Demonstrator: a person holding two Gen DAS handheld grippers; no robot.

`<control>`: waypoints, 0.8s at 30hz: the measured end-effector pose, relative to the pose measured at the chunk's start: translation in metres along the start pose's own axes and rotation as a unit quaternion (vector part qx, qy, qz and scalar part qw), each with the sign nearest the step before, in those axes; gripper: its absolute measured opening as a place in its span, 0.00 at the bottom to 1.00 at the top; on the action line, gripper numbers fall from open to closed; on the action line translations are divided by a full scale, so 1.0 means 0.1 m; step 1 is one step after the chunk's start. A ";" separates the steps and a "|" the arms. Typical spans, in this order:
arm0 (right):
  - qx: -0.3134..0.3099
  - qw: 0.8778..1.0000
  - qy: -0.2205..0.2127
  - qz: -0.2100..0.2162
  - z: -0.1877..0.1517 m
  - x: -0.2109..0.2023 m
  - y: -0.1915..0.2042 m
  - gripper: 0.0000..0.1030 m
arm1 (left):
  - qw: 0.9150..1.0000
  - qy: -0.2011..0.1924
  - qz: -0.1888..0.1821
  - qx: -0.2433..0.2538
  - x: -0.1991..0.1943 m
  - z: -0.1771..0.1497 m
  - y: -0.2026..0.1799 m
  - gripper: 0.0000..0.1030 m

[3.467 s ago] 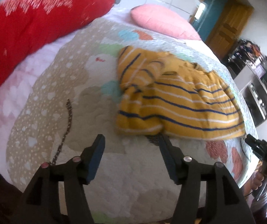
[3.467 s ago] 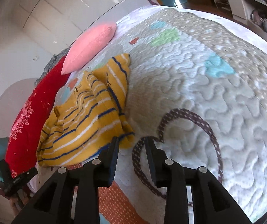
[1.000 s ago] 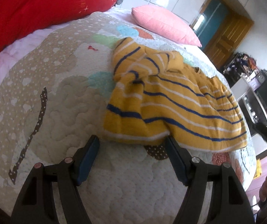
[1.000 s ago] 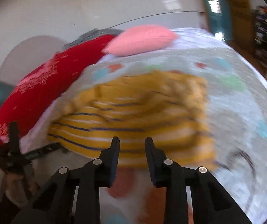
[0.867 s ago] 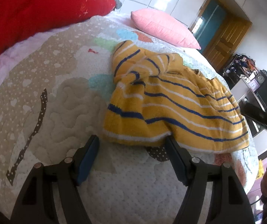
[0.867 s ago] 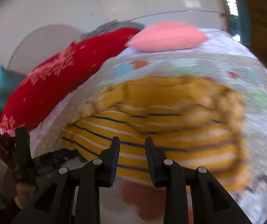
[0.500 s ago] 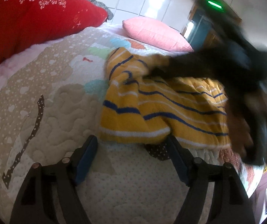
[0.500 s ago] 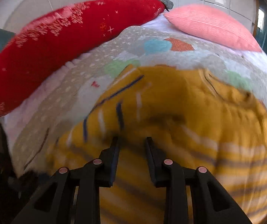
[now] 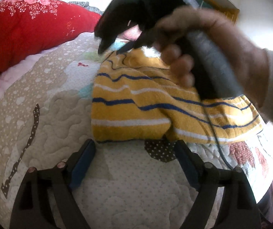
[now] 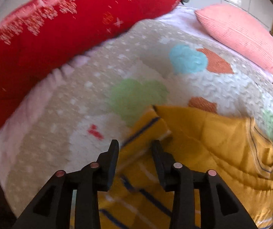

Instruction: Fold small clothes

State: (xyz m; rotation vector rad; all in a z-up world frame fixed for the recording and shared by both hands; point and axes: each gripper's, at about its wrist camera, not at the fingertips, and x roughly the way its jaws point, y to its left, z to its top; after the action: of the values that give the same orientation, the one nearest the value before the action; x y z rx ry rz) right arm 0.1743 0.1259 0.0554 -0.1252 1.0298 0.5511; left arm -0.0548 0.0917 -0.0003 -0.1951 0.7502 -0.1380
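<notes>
A yellow garment with blue and white stripes (image 9: 136, 106) lies crumpled on the quilted bed cover (image 9: 50, 99). My left gripper (image 9: 134, 152) hovers low at its near hem, its jaws wide and still opening, with nothing pressed between the blue pads (image 9: 83, 158). A hand holds my right gripper (image 9: 114, 50) over the garment's far left corner. In the right wrist view my right gripper (image 10: 135, 148) points down at the striped sleeve edge of the garment (image 10: 203, 143). Its jaws are opening, cloth lies between and below the fingers, and they do not pinch it.
A big red quilt (image 10: 60, 28) lies along the bed's far left side and a pink pillow (image 10: 241, 34) sits at the head. The person's hand and sleeve (image 9: 222, 57) fill the upper right of the left wrist view. The bed's edge drops off at the right (image 9: 266, 152).
My right gripper has swept across the garment to its far left corner and now fills the top of the left wrist view; its jaws have widened. The left gripper stayed put and opened wider.
</notes>
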 end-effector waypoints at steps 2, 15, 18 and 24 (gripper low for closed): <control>0.005 1.000 -0.019 0.013 -0.02 -0.22 -0.05 0.40 | 1.000 0.000 0.003 0.004 0.03 0.01 -0.01 0.83; -0.027 0.998 0.009 -0.053 -0.56 -0.42 -0.35 0.28 | 1.000 -0.016 0.017 0.012 0.02 -0.05 -0.04 0.85; -0.033 0.998 0.012 -0.049 -0.46 -0.21 -0.28 0.28 | 1.000 -0.023 0.013 0.016 0.02 -0.07 -0.04 0.86; -0.039 0.997 0.032 -0.054 -0.10 0.31 -0.15 0.28 | 0.999 -0.030 0.007 0.018 -0.01 -0.10 -0.02 0.87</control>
State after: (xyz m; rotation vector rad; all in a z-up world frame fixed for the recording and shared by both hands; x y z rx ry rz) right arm 0.1860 0.1214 0.0219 -0.2683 1.0567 0.4910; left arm -0.0624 0.0882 -0.0065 -0.1590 0.6886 -0.1315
